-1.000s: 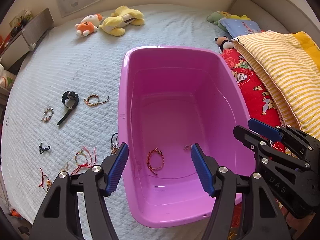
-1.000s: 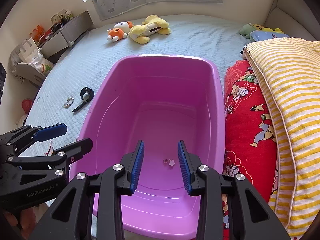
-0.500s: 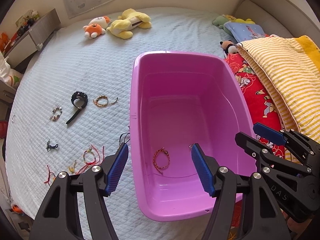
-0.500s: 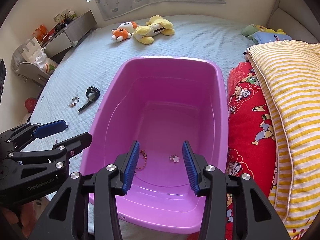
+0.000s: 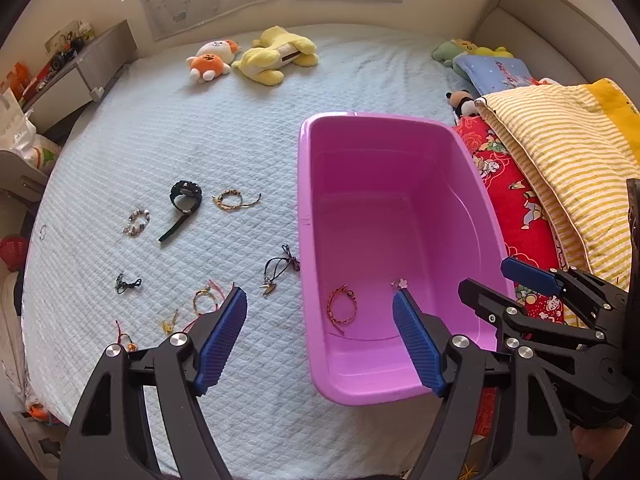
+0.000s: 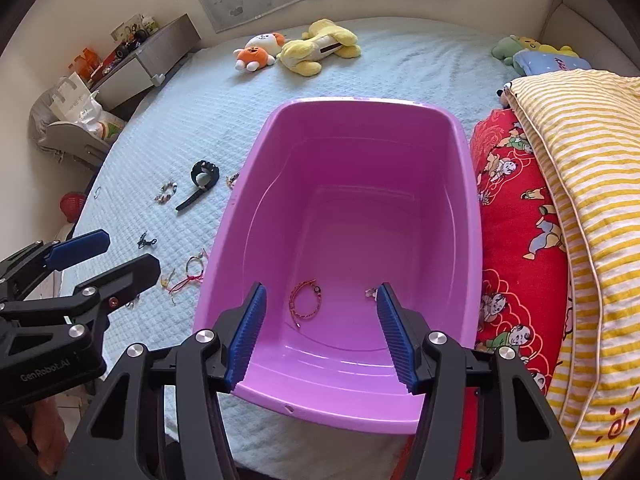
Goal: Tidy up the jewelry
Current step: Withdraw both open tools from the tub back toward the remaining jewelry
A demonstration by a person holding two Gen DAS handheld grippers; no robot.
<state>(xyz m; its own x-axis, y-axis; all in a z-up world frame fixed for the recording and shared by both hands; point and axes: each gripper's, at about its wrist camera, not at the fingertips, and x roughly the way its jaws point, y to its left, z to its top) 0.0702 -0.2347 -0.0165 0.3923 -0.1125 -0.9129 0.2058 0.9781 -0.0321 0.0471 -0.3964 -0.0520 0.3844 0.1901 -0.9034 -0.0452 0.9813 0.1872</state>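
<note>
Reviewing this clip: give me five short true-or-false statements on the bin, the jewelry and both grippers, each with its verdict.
1. A red braided bracelet lies inside the pink plastic bin. True.
2. The left gripper is clamped on a bracelet. False: it is open and empty.
3. The black wristwatch is in the bin. False: it lies on the light blue quilted bedspread.
4. The right gripper is open. True.
5. The bin is full of jewelry. False: only the bracelet and a small flower-shaped piece are visible in it.
</note>
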